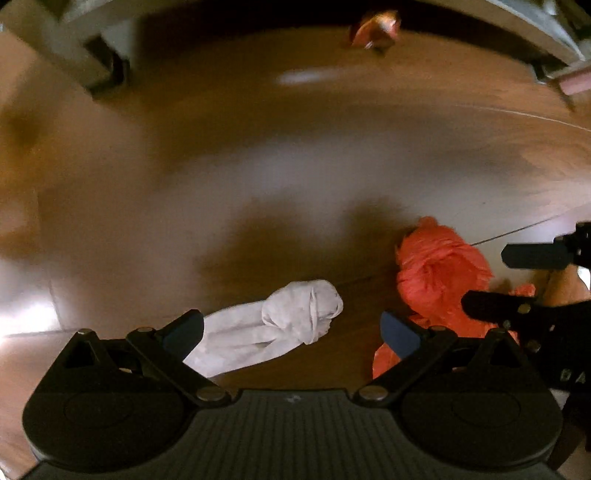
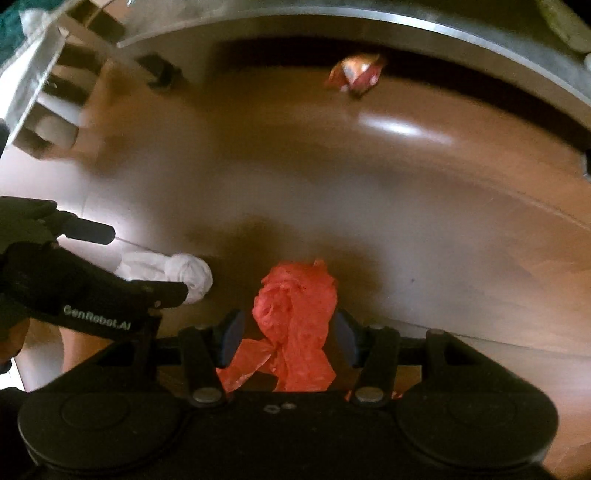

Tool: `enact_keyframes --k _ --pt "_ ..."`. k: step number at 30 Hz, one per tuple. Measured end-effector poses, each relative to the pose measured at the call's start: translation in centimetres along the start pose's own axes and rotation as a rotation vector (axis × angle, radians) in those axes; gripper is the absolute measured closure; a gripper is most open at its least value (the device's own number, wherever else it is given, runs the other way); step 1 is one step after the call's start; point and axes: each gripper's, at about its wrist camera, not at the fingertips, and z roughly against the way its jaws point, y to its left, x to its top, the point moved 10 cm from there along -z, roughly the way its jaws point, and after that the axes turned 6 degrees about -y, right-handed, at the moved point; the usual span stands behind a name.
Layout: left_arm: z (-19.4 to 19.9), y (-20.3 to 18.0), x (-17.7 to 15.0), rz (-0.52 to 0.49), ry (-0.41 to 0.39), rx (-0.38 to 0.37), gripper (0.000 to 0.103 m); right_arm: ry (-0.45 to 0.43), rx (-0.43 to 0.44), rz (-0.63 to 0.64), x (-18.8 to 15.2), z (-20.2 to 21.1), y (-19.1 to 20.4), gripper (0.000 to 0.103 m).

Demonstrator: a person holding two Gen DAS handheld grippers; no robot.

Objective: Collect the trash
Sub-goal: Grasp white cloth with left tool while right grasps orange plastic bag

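On the brown wood floor [image 1: 258, 177], two bits of trash lay side by side: a crumpled white bag [image 1: 273, 328] and a crumpled red plastic bag [image 2: 295, 321]. Both grippers pointed down at them. Left gripper [image 1: 291, 330] had jaws wide open, the white bag lying between the fingers, closer to the left one; contact was hard to judge, nothing looked pinched. Right gripper [image 2: 290, 336] also stood open, straddling the red bag, a gap showing on both sides between pads and plastic. From the left wrist view, the red bag sat just right of the white one, with the right gripper's fingers over it. Further off, a third scrap, an orange-red wrapper [image 2: 356, 74], lay at the edge of a metal-framed unit [image 2: 369, 26]. Frames were motion-blurred.
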Motion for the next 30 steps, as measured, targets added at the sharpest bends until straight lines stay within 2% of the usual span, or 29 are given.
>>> enact_keyframes --k 3,12,16,20,22,23,25,30 --pt "-1.4 0.2 -0.2 0.014 0.007 -0.007 0.001 0.022 0.001 0.004 -0.6 -1.6 0.3 0.049" --pt "-4.0 0.6 -0.9 0.032 0.026 -0.028 0.015 0.036 0.0 0.006 -0.7 -4.4 0.6 0.048" --pt "-4.2 0.3 -0.8 0.026 0.025 -0.038 0.034 0.021 0.008 0.009 -0.6 -4.7 0.7 0.049" --pt "-4.2 0.4 -0.6 0.019 0.011 -0.038 0.037 0.005 -0.008 0.031 -0.7 -4.6 0.9 0.05" --pt "-3.8 0.1 -0.6 0.008 0.0 -0.031 0.052 -0.001 -0.023 0.047 -0.6 -4.7 1.0 0.051" --pt "-3.8 0.1 -0.6 0.004 -0.003 -0.027 0.056 -0.005 -0.031 0.055 -0.6 -4.6 1.1 0.051" --pt "-3.6 0.1 -0.5 0.015 -0.007 -0.046 0.072 -0.005 -0.041 0.07 -0.6 -4.5 1.2 0.052" --pt "-3.1 0.0 -0.7 -0.016 -0.014 -0.042 0.078 -0.031 -0.064 0.097 -0.1 -3.7 0.9 0.056"
